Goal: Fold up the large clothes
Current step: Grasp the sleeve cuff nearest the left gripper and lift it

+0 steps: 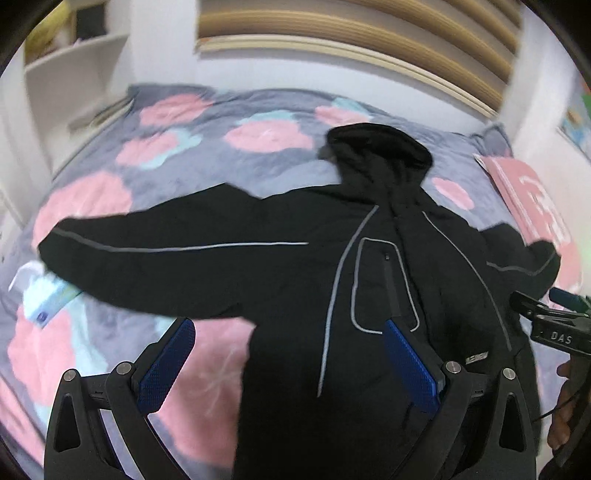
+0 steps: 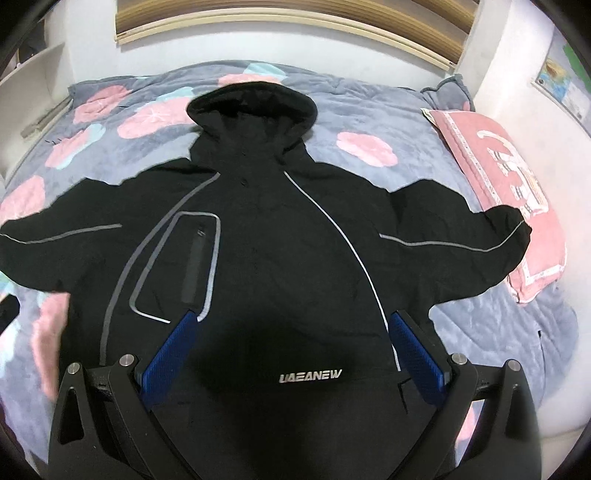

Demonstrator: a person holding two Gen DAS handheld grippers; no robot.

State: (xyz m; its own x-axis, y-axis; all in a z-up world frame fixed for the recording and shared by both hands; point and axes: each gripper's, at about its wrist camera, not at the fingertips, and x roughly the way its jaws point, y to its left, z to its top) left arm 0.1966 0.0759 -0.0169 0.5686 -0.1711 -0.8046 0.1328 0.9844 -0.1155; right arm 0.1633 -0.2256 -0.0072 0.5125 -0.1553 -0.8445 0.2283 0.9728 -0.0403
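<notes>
A black hooded jacket [image 2: 280, 236] with grey piping lies spread flat, front up, on the bed, hood toward the headboard and both sleeves stretched out. It also shows in the left wrist view [image 1: 369, 266]. My left gripper [image 1: 288, 328] is open and empty, hovering over the jacket's left side below the left sleeve [image 1: 166, 254]. My right gripper [image 2: 291, 321] is open and empty above the jacket's lower chest, near the white logo [image 2: 310, 376]. The right gripper's body shows in the left wrist view [image 1: 554, 325] at the right edge.
The bed has a grey quilt [image 2: 369, 110] with pink flowers. A pink pillow [image 2: 506, 184] lies at the right, touching the right sleeve end. A white packet [image 1: 40, 295] lies by the left sleeve end. White shelves [image 1: 74, 74] stand far left; wooden slats [image 2: 295, 18] behind.
</notes>
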